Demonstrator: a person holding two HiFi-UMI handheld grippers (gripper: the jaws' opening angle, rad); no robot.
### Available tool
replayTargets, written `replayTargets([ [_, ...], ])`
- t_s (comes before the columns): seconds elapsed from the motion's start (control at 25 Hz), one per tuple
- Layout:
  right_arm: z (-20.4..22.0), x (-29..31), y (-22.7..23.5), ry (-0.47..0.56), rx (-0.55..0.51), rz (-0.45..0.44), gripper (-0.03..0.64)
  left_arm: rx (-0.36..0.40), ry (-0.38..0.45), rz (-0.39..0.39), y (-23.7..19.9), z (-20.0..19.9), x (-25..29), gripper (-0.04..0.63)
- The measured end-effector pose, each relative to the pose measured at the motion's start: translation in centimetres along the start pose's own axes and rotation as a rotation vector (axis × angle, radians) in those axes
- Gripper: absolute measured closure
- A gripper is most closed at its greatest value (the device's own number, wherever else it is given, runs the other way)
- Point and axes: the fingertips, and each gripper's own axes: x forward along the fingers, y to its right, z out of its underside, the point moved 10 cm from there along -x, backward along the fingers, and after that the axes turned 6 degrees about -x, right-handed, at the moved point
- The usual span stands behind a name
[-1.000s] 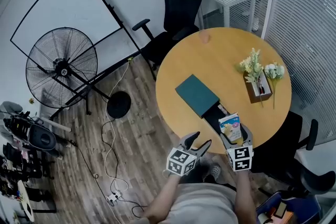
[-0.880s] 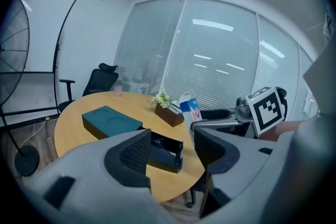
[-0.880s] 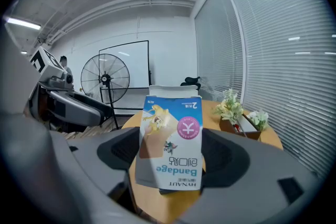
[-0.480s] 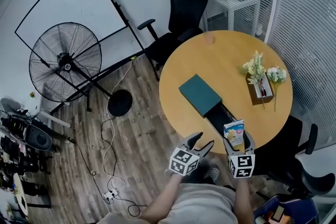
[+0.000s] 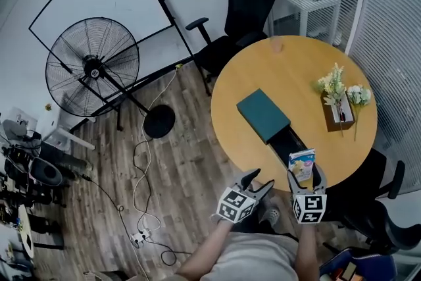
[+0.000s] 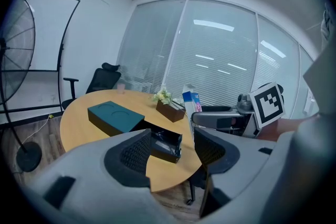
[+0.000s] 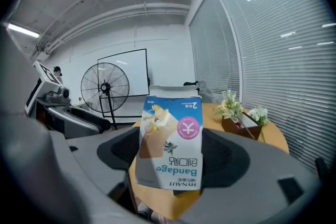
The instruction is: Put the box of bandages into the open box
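Observation:
The bandage box [image 5: 303, 160], white and blue with a cartoon print, is upright in my right gripper [image 5: 306, 174], which is shut on it at the table's near edge. In the right gripper view the bandage box [image 7: 170, 141] fills the gap between the jaws, printed side facing the camera. Just beyond it on the round wooden table [image 5: 289, 76] lies the open black box [image 5: 290, 140], beside its teal lid [image 5: 263, 115]. My left gripper [image 5: 258, 181] is open and empty, off the table's edge. In the left gripper view the open box [image 6: 167, 145] lies ahead between the jaws, with the bandage box [image 6: 192, 105] to the right.
A wooden box of flowers [image 5: 341, 105] stands at the table's right. A small cup [image 5: 276, 44] sits at the far edge. A black office chair [image 5: 243, 10], a floor fan [image 5: 92, 66], a whiteboard frame and floor cables [image 5: 141, 174] lie to the left.
The head view has shifted, so the table sits further right. My right gripper with the bandage box has drawn slightly back toward the near edge. The left gripper stays open.

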Motion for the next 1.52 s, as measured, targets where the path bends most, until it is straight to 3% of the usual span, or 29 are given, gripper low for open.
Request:
replayTargets([
  [0.8, 0.9, 1.2, 0.0, -0.044, -0.01, -0.015, 0.25, 0.012, 0.033, 0.011, -1.2, -0.9, 0.7, 0.341],
  [1.36, 1.0, 1.6, 0.5, -0.039, 0.003, -0.03, 0.25, 0.012, 0.073, -0.025, -1.4, -1.8, 1.1, 0.56],
  [1.52, 1.0, 1.7, 0.8, -0.04, 0.004, -0.031, 0.25, 0.008, 0.075, -0.039, -1.5, -1.9, 1.2, 0.584],
])
